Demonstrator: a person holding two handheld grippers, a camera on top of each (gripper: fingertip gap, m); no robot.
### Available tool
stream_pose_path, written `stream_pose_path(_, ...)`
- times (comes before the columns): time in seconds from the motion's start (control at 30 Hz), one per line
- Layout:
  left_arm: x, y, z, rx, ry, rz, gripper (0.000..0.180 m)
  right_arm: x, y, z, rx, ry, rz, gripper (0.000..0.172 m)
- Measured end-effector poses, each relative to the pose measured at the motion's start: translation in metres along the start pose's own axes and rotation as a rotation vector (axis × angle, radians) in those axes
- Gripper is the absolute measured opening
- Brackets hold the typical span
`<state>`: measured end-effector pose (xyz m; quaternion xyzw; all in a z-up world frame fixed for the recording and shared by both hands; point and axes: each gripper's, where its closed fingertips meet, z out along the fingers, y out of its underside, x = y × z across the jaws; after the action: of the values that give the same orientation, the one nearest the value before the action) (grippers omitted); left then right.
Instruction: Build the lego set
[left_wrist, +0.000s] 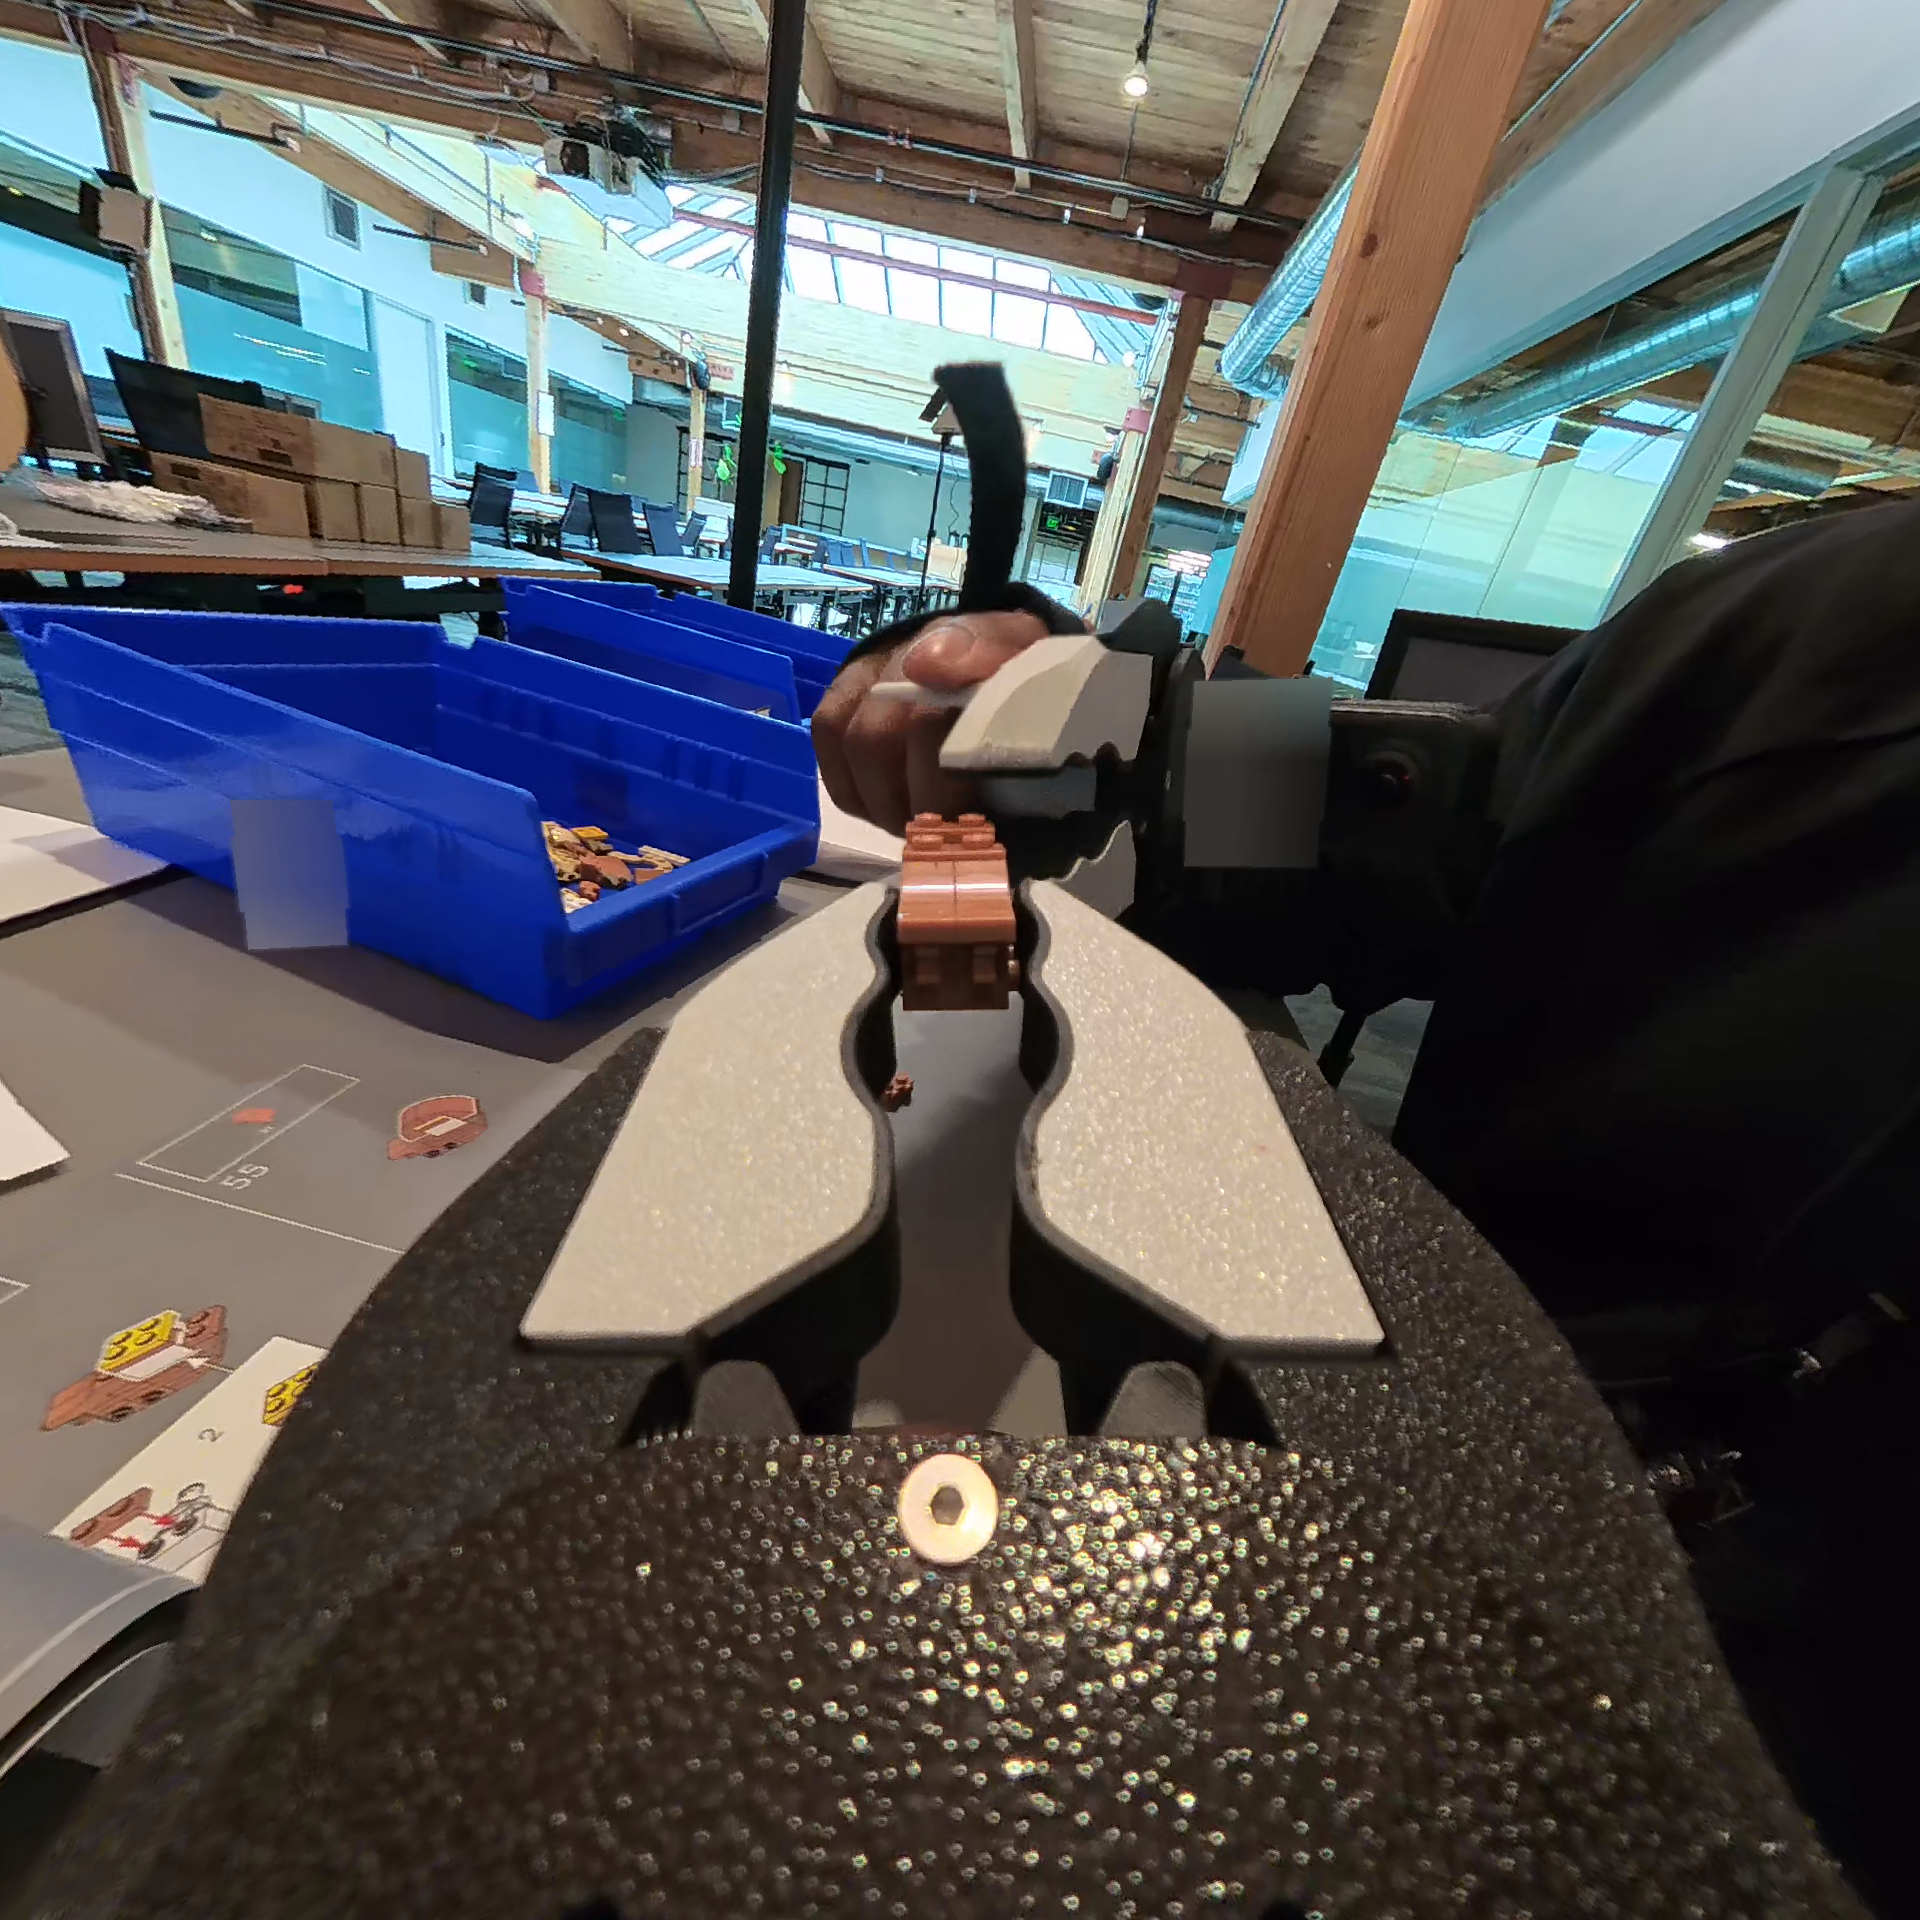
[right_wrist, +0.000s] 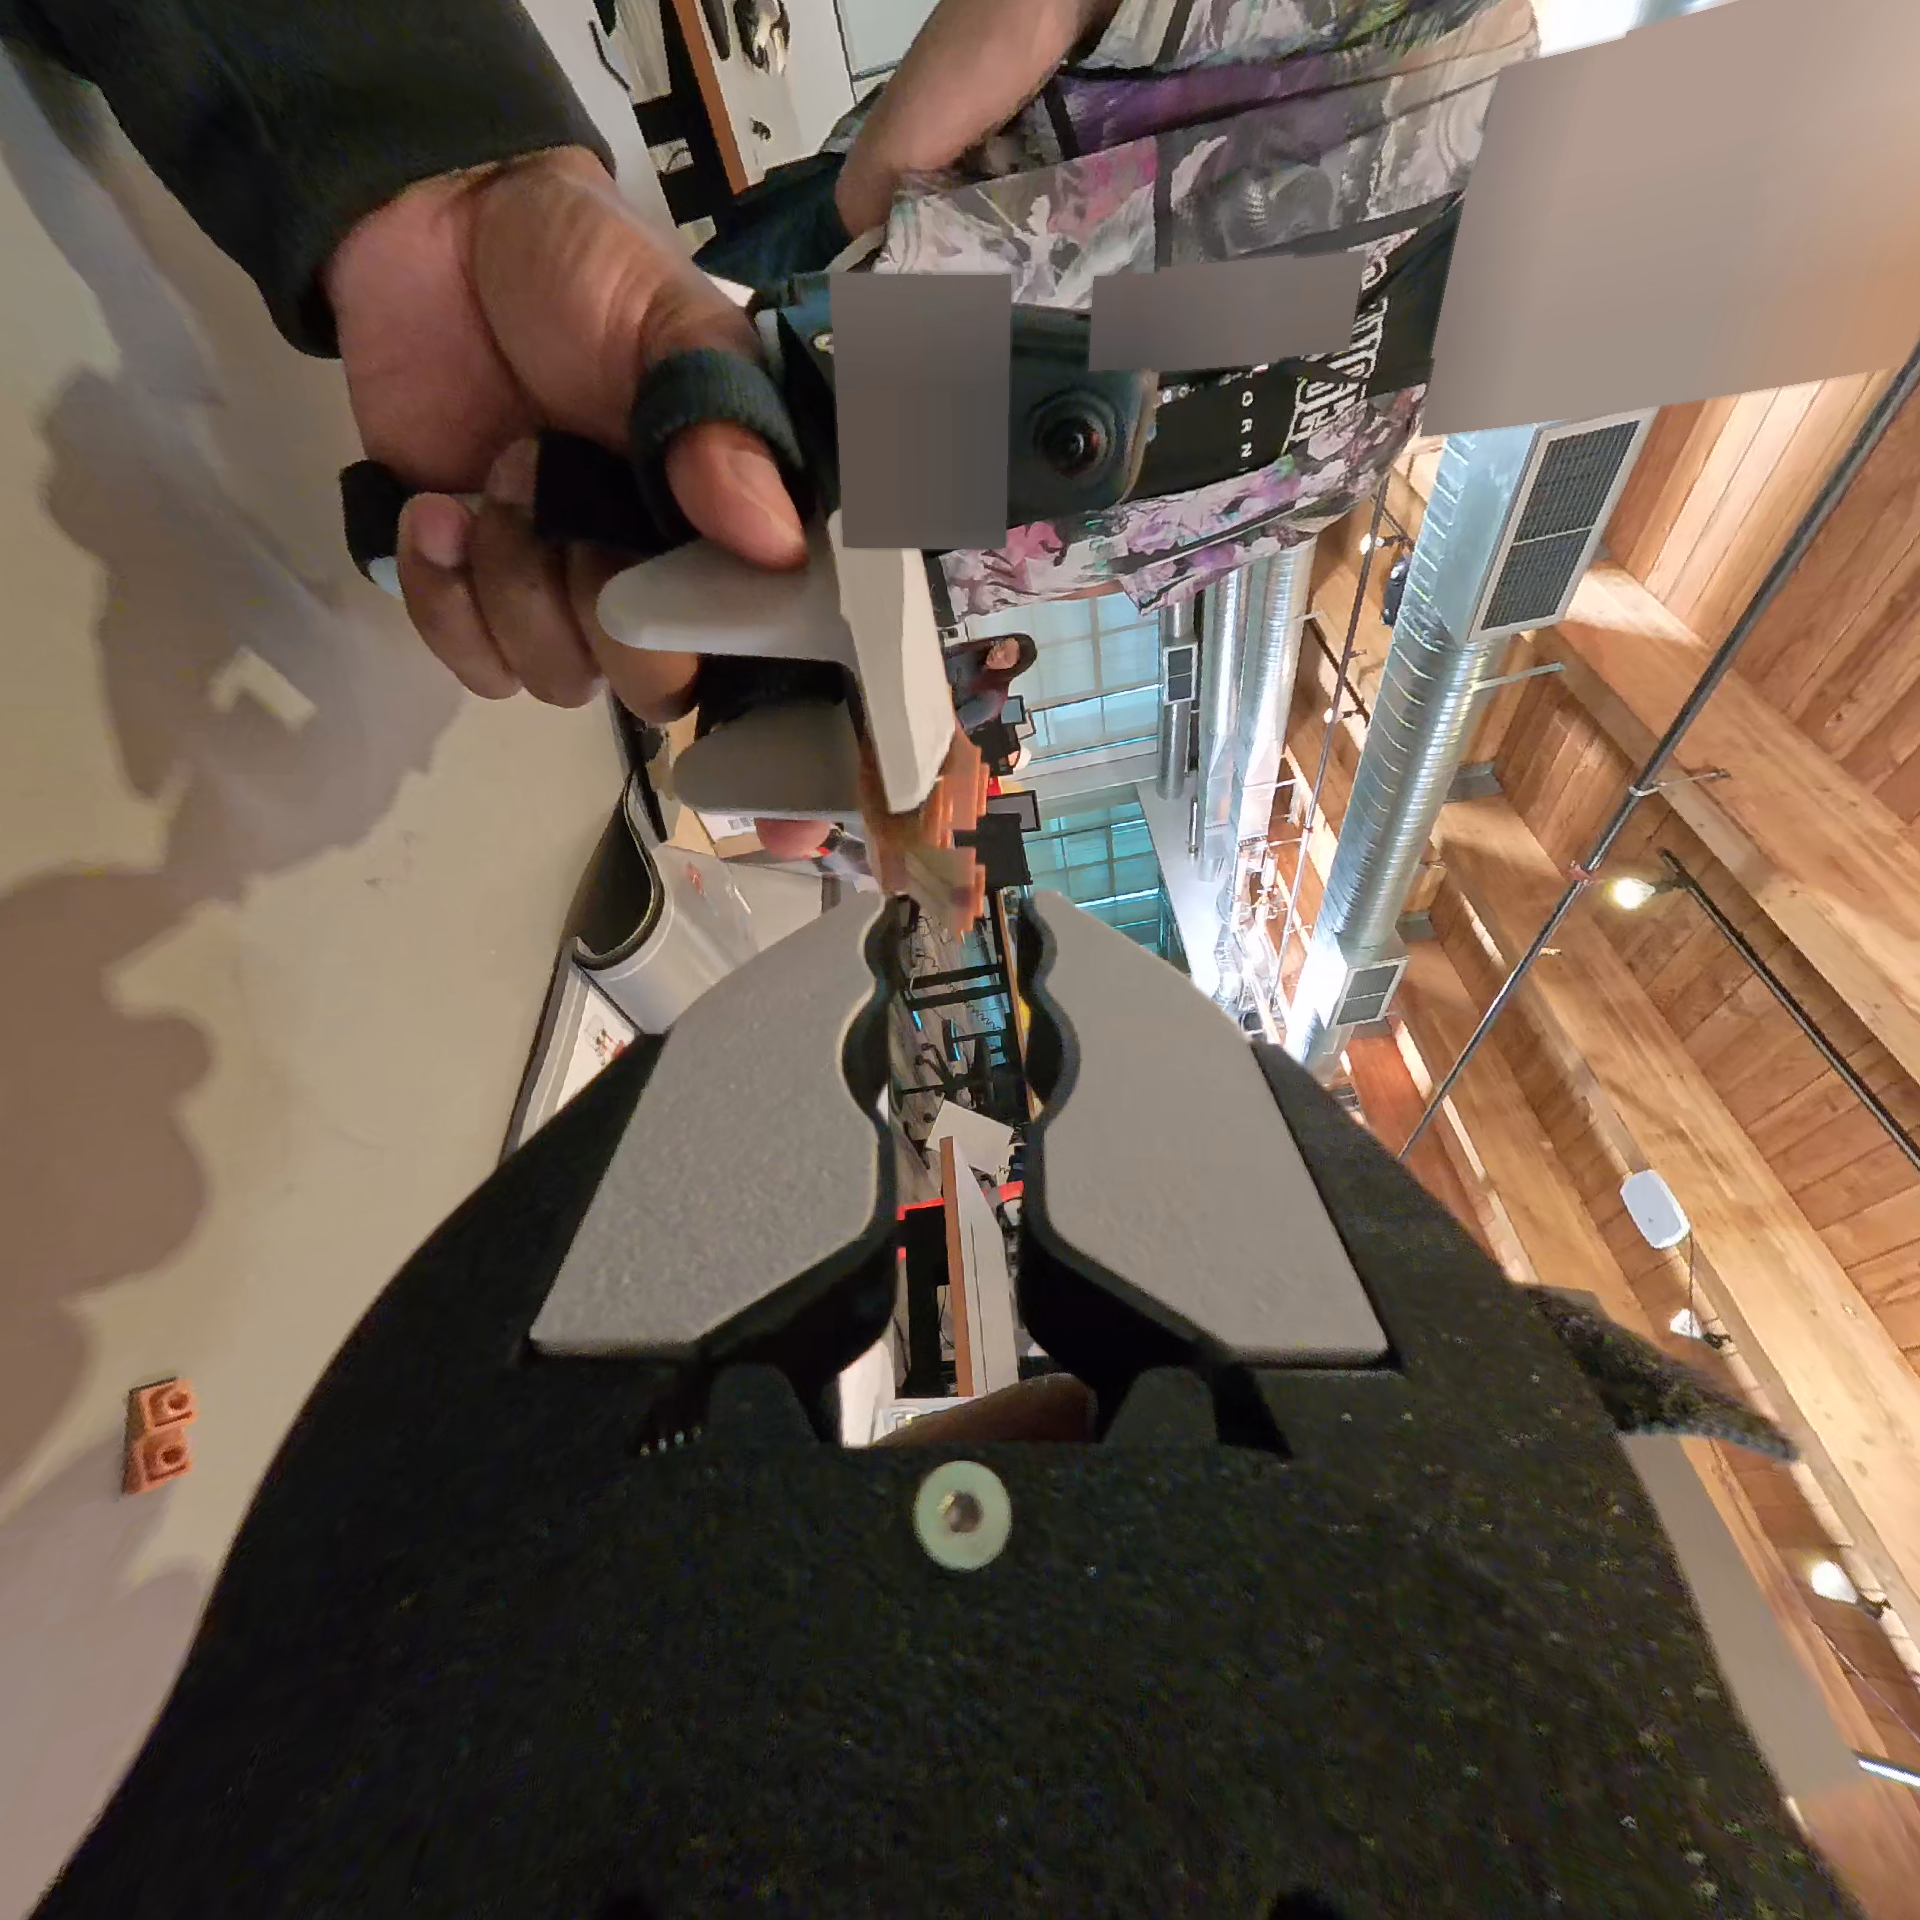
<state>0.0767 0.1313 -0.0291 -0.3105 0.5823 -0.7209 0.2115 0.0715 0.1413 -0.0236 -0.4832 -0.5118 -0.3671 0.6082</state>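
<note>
Left hand-held gripper (left_wrist: 956, 940) of mine is clamped on a small brown brick assembly (left_wrist: 956, 914), both grey fingertips (left_wrist: 831, 997) pressing its sides near their very ends, so the piece stands clear of the bench (left_wrist: 125, 1049) with its studded top upward. My right hand-held gripper (right_wrist: 956, 935) has its jaws apart with nothing between them; I see room background straight through the gap, and the assembly sits just beyond its tips.

I judge the assembly light and rigid, hard smooth plastic that could slip under a skewed pinch. Its weak points are the joints: it is built of several small pieces, so a sideways pull might pop one off. The flat side walls where I grip now look like the best purchase; the rounded, glossy upper part looks worse, and the studs at the top and underside are for mating, not for gripping.

My left wrist view shows the assembly sharply, and my right hand (left_wrist: 894, 717) with its gripper hovering right above the studs. It also shows a blue bin (left_wrist: 416, 790) toward the far left of the bench with loose brown and tan pieces in its near corner, printed building pages (left_wrist: 156, 1382) at the near left edge, and one tiny brown piece (left_wrist: 900, 1091) on the bench below my fingers.

My right wrist view is rolled over, and there the assembly (right_wrist: 935, 842) is only an orange-brown blur under the left gripper's fingers. It alone shows my left hand (right_wrist: 540, 436) on that gripper's handle, and a small orange two-hole piece (right_wrist: 161, 1434) lying on a pale surface well apart from everything.
</note>
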Motion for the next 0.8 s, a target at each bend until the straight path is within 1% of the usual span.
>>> stream_pose_path(0.07, 0.000, 0.000, -0.001, -0.003, 0.002, 0.002, 0.019, -0.001, 0.001, 0.001, -0.005, 0.000, -0.006, 0.023)
stream_pose_path(0.2, 0.005, 0.004, 0.002, -0.031, 0.027, 0.013, 0.019, -0.003, 0.000, 0.002, -0.005, -0.010, -0.018, 0.022)
stream_pose_path(0.3, 0.007, 0.005, 0.003, -0.032, 0.039, 0.009, 0.019, -0.007, -0.001, 0.001, 0.003, -0.023, -0.033, 0.012)
stream_pose_path(0.47, 0.007, 0.010, 0.004, -0.054, 0.036, 0.008, 0.019, -0.011, 0.000, -0.002, 0.005, -0.081, -0.013, 0.011)
stream_pose_path(0.63, 0.006, 0.012, 0.005, -0.064, 0.032, 0.008, 0.019, -0.014, 0.001, -0.003, -0.012, -0.105, -0.017, 0.010)
stream_pose_path(0.73, 0.004, 0.013, 0.005, -0.066, 0.023, 0.009, 0.019, -0.015, 0.003, -0.002, -0.024, -0.099, -0.013, 0.010)
stream_pose_path(0.8, 0.002, 0.010, 0.004, -0.051, 0.012, 0.011, 0.019, -0.012, 0.005, 0.000, -0.031, -0.063, 0.022, 0.011)
